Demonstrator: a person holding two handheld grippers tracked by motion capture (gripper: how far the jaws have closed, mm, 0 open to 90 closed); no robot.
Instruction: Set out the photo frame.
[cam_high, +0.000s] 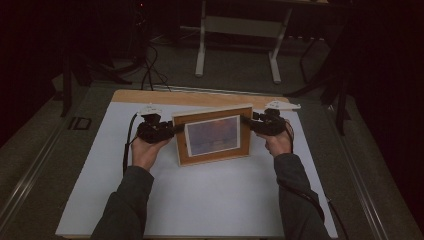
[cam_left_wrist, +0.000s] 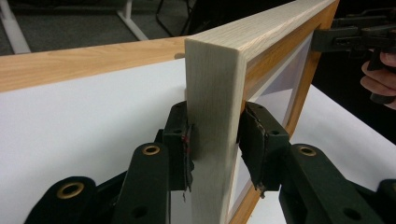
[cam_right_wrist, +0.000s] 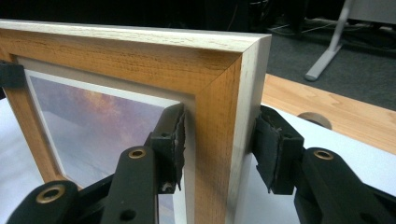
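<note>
The left gripper (cam_high: 172, 129) is clamped on the left side rail of the picture frame (cam_high: 212, 135), both pads (cam_left_wrist: 187, 142) pressing its pale edge. The frame stands upright near the middle of the white table (cam_high: 200, 200), just toward twelve o'clock of centre. At its three o'clock side the right gripper (cam_high: 247, 121) straddles the right rail: the front pad touches the wood, but the rear pad (cam_right_wrist: 266, 140) seems to stand slightly off, so those jaws look released. I judge the frame stiff, fairly light, with breakable glazing; the side rails are the safest hold. Its back and any stand are hidden, and the dim picture is hard to read.
</note>
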